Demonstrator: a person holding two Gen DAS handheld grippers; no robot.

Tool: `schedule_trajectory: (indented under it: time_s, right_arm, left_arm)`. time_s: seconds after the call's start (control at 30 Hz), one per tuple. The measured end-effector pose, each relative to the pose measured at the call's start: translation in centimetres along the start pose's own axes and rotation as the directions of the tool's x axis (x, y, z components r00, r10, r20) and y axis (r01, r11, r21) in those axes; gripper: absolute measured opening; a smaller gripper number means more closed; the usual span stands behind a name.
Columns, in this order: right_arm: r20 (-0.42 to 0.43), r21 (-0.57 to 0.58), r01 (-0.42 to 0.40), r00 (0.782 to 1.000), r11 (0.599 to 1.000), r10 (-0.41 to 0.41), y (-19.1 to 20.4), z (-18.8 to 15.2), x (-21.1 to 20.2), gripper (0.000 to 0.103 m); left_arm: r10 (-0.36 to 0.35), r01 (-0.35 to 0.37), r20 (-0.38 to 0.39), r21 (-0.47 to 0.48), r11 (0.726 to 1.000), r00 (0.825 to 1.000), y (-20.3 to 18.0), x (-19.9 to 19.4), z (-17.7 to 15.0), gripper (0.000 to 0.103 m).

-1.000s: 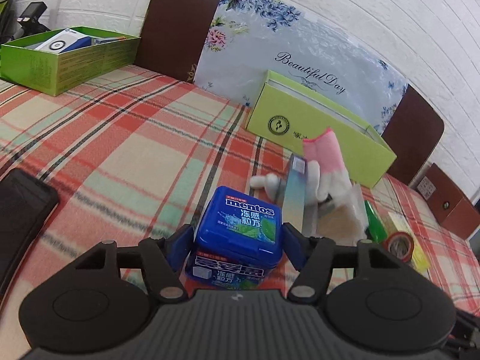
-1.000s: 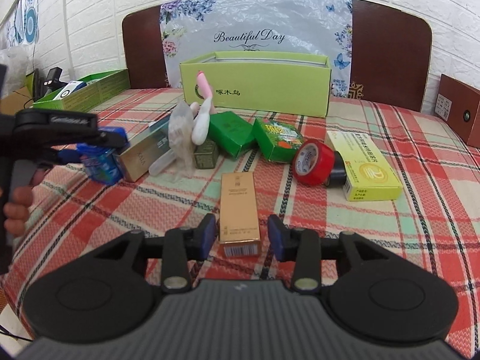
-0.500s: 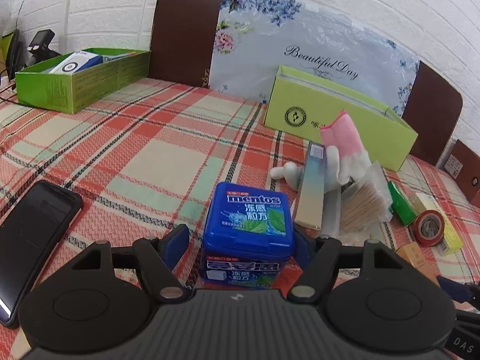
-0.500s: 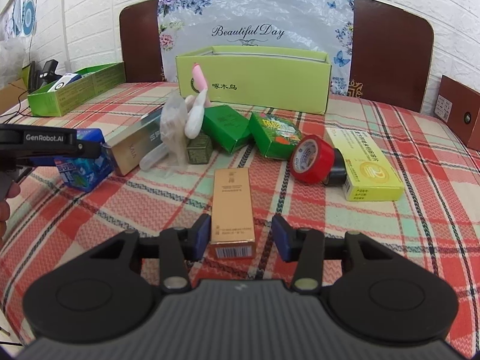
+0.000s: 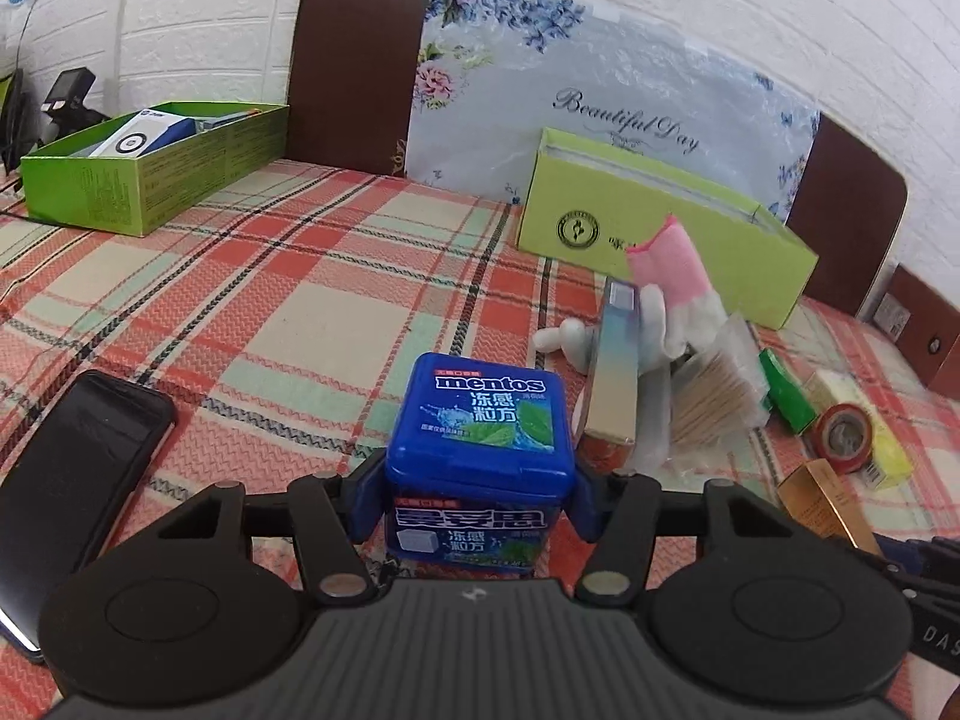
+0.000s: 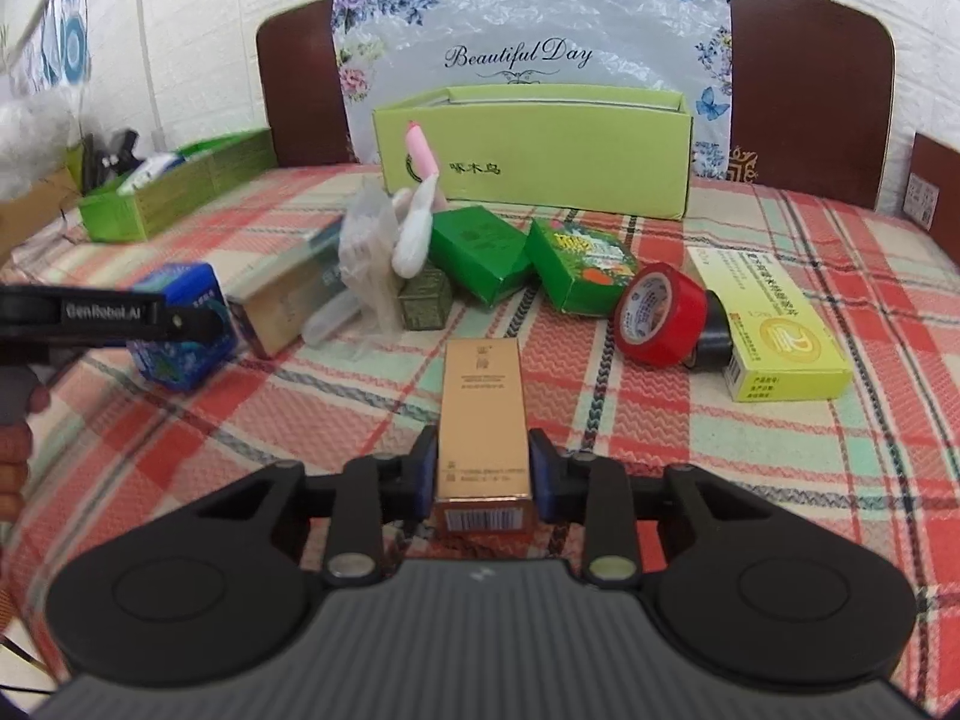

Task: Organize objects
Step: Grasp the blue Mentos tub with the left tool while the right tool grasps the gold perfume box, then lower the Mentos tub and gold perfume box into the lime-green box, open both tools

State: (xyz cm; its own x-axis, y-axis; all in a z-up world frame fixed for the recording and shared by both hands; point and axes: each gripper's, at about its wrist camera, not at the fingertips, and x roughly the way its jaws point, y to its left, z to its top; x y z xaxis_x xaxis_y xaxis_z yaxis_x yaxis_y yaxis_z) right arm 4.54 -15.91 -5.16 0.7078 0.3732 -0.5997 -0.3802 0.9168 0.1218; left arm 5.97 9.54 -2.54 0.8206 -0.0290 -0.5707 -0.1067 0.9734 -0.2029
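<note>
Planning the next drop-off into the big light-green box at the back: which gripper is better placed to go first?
Probably the right gripper. It is shut on the gold box and the light-green box lies straight ahead. The left gripper, shut on the mentos box, sees it off to its right behind clutter.

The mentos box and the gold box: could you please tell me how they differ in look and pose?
The mentos box is blue and squat with rounded corners; the gold box is slim, long and sharp-edged. The mentos box stands upright, lid up, while the gold box lies lengthwise, barcode end toward the camera. The left gripper clamps the mentos box; the right gripper brackets the gold box. Both sit low over the plaid cloth.
</note>
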Motion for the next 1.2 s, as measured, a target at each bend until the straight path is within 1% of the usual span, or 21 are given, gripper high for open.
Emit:
schedule_trajectory:
  time_s: [0.07,0.13,0.23,0.33,0.43,0.5,0.53,0.6,0.67,0.73,0.83,0.93,1.1,1.13,1.17,1.2]
  right_arm:
    - [0.034,0.035,-0.056,0.998,0.998,0.055,-0.5,0.4,-1.0,0.030]
    - [0.078,0.053,-0.087,0.994,0.995,0.082,-0.8,1.3,-1.9,0.030]
    - [0.128,0.035,-0.100,0.987,0.994,0.095,-1.3,3.2,-2.5,0.030]
    - [0.165,0.018,-0.092,0.982,0.996,0.088,-2.0,5.6,-2.0,0.030]
    - [0.191,0.002,-0.095,0.977,0.996,0.093,-2.7,8.2,-0.7,0.030]
    - [0.208,-0.040,-0.072,0.975,0.997,0.079,-3.0,10.2,0.9,0.030]
    - [0.215,-0.061,-0.057,0.974,0.996,0.069,-3.1,11.3,1.8,0.030]
    - [0.224,-0.091,-0.025,0.974,0.996,0.045,-3.4,13.6,3.8,0.030]
    - [0.226,-0.098,-0.010,0.974,0.995,0.032,-4.1,15.6,6.2,0.030]
    - [0.244,-0.088,0.005,0.970,0.996,0.016,-4.9,17.2,8.2,0.030]
    - [0.273,-0.062,0.039,0.962,0.997,-0.021,-6.4,19.5,11.2,0.030]
    - [0.282,0.003,0.023,0.959,1.000,-0.023,-8.1,21.2,13.7,0.030]
    - [0.259,-0.005,0.047,0.965,0.999,-0.044,-8.7,21.8,17.3,0.030]
    - [0.252,-0.008,0.050,0.967,0.999,-0.047,-8.6,21.7,18.0,0.030]
    - [0.251,-0.007,0.050,0.967,0.999,-0.046,-8.7,21.5,18.5,0.030]
    - [0.251,-0.002,0.043,0.967,0.999,-0.041,-8.8,21.2,19.0,0.032]
  left_arm:
    - [-0.009,0.010,0.024,-0.011,1.000,1.000,0.2,-1.0,0.9,0.061]
    - [-0.025,0.025,0.061,0.000,1.000,0.998,0.0,-1.8,2.3,0.061]
    - [-0.062,0.060,0.087,0.035,0.998,0.994,-1.2,-1.7,4.7,0.061]
    - [-0.120,0.116,0.079,0.058,0.992,0.990,-2.8,-0.6,7.2,0.061]
    - [-0.169,0.164,0.078,0.063,0.984,0.983,-4.5,0.5,10.1,0.061]
    - [-0.183,0.179,0.090,0.052,0.982,0.979,-5.7,1.4,12.0,0.061]
    - [-0.183,0.180,0.097,0.033,0.983,0.978,-6.3,2.0,13.1,0.061]
    - [-0.210,0.212,0.097,-0.002,0.977,0.973,-7.2,3.6,15.0,0.061]
    - [-0.216,0.220,0.089,-0.035,0.975,0.972,-8.1,5.7,16.6,0.061]
    - [-0.205,0.210,0.093,-0.046,0.977,0.974,-9.1,7.8,17.9,0.061]
    - [-0.160,0.162,0.128,-0.013,0.987,0.979,-10.5,11.2,19.5,0.061]
    - [-0.129,0.129,0.132,0.006,0.992,0.983,-11.4,14.3,20.6,0.061]
    - [-0.079,0.079,0.111,0.005,0.997,0.991,-11.8,18.1,21.0,0.061]
    - [-0.071,0.072,0.129,-0.001,0.997,0.989,-11.6,18.4,20.8,0.063]
    - [-0.062,0.063,0.149,-0.002,0.998,0.987,-11.5,18.4,20.5,0.079]
    - [-0.030,0.029,0.160,0.012,1.000,0.987,-11.5,18.4,20.4,0.093]
